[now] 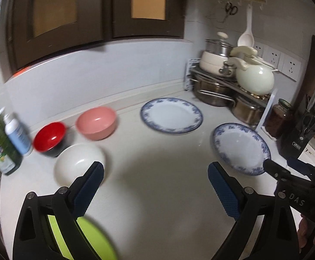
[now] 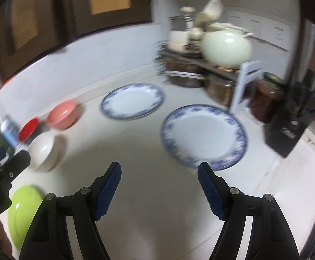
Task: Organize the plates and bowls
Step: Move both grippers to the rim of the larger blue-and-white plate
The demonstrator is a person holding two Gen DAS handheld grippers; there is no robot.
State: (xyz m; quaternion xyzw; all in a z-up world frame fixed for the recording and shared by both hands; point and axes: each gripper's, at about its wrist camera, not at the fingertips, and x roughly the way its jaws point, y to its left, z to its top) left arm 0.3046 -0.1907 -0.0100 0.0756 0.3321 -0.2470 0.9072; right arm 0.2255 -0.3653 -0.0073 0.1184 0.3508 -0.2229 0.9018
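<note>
We hold the left gripper (image 1: 155,186) and right gripper (image 2: 159,186) spread and empty above the counter (image 1: 157,195). Two plates (image 2: 203,136) lie apart by the bowls (image 1: 95,122), not yet stacked.

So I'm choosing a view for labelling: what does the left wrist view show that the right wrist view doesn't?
Only the left wrist view: scissors hanging on the wall, wall sockets sharp. Only the right wrist view: most of the green bowl, unobstructed. Both: two blue-rimmed plates, pink bowl, red bowl, white bowl, kettle.
</note>
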